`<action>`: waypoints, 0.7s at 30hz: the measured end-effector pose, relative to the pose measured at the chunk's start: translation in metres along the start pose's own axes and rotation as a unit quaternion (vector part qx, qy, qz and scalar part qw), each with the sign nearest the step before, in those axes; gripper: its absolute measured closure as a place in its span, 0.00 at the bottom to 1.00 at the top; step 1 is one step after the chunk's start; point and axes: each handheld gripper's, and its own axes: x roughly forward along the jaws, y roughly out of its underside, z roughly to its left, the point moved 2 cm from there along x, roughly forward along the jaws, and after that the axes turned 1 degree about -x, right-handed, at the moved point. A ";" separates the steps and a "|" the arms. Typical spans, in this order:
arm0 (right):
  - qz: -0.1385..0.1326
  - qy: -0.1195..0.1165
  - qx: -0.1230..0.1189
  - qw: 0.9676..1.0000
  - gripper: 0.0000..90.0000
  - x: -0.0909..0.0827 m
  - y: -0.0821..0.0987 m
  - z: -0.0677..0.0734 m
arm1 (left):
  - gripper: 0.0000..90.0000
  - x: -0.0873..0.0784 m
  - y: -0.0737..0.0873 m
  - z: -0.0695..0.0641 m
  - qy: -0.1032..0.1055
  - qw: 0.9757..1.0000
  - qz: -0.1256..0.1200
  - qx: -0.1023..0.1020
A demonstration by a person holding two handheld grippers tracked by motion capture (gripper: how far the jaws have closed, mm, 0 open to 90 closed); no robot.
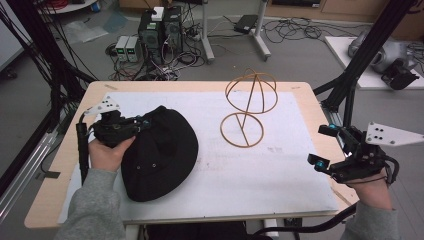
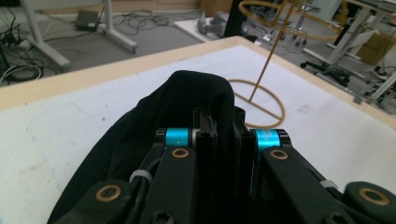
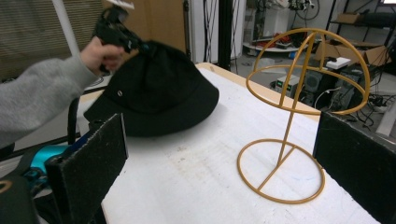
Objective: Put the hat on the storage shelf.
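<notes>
Here the left gripper [image 1: 141, 123] has its jaws pinched together on a fold of a black hat [image 1: 160, 155], at the hat's upper left part as the high view shows it; in the left gripper view the dark cloth [image 2: 201, 93] rises in a hump between and above the two closed jaws. The hat lies on the left half of a white mat [image 1: 280, 180] that covers most of a pale wooden table [image 1: 50, 185], and its lower rim reaches close to the mat's near edge. The person's left hand [image 1: 107, 150], in a grey sleeve [image 1: 95, 205], wraps the gripper body just beside the hat. To the right of the hat stands a yellow wire hat stand [image 1: 248, 107], a flat ring on the mat with a slanted rod up to a round cage of hoops; it sits toward the far side, apart from the hat, with a strip of bare mat between them. The right gripper [image 1: 324, 147] is held over the table's right edge, well apart from both hat and stand, its jaws spread wide with nothing between them; in the right gripper view the stand [image 3: 299, 112] shows between the two black pads [image 3: 93, 158], and the hat [image 3: 159, 93] is farther off to the left. The near right quarter of the mat is bare, the widest open stretch on the table. Beyond the far edge the floor holds cables and computer boxes [image 1: 160, 30].
</notes>
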 end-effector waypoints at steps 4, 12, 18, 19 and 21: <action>0.002 -0.003 0.000 1.000 0.02 0.001 0.000 0.000 | 0.93 -0.012 -0.019 -0.006 0.002 1.000 0.003 0.015; -0.002 -0.005 -0.003 1.000 0.02 0.002 -0.002 0.001 | 0.93 -0.031 -0.052 -0.015 0.025 0.999 -0.005 0.027; 0.005 -0.011 -0.001 1.000 0.02 0.009 0.000 -0.001 | 0.92 -0.046 -0.079 -0.025 0.044 0.998 -0.019 0.032; 0.006 -0.010 -0.004 1.000 0.02 0.010 0.000 -0.002 | 0.92 -0.049 -0.083 -0.028 0.046 0.998 -0.021 0.038; 0.007 -0.010 -0.002 1.000 0.02 0.011 0.001 -0.003 | 0.92 -0.054 -0.091 -0.033 0.053 0.997 -0.022 0.049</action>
